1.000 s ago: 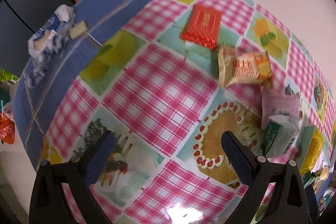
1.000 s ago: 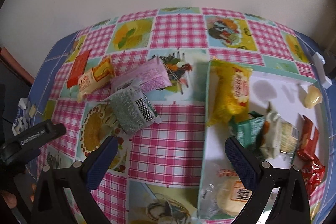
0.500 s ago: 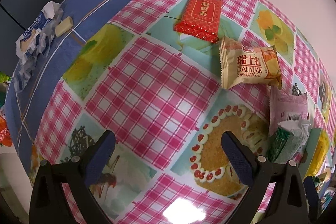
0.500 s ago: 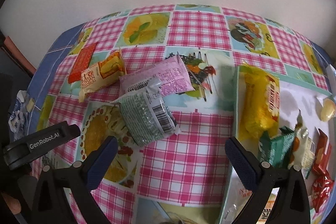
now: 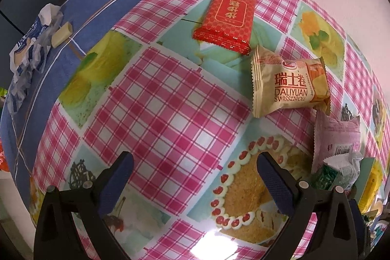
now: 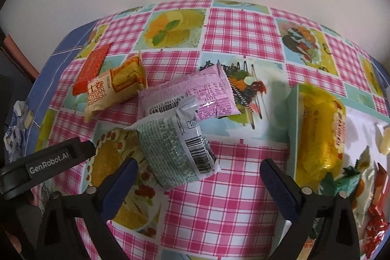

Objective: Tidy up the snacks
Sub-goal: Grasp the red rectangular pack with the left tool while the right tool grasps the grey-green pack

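Loose snacks lie on the checked tablecloth: a red packet (image 5: pixel 225 21), a beige Swiss roll packet (image 5: pixel 290 85), a pink packet (image 6: pixel 190 96) and a green-and-white packet (image 6: pixel 175 150) lying partly over it. My right gripper (image 6: pixel 198 171) hovers above the green-and-white packet. Its jaws are closing, with nothing pressed between the pads. My left gripper (image 5: pixel 195 166) is open over bare cloth, below and left of the red and beige packets. A white tray (image 6: pixel 363 118) at the right holds a yellow packet (image 6: pixel 319 133) and several small snacks.
Crumpled blue-and-white wrappers (image 5: pixel 29 50) and a small pale candy (image 5: pixel 62 34) lie on the blue cloth strip at the table's left edge. A wall runs behind the table. The left gripper's body (image 6: pixel 46 162) shows at the left in the right wrist view.
Both grippers have come lower and nearer the loose snacks. The right one has shifted left, from over the tray's edge to over the green-and-white packet. Its jaws look slightly narrower.
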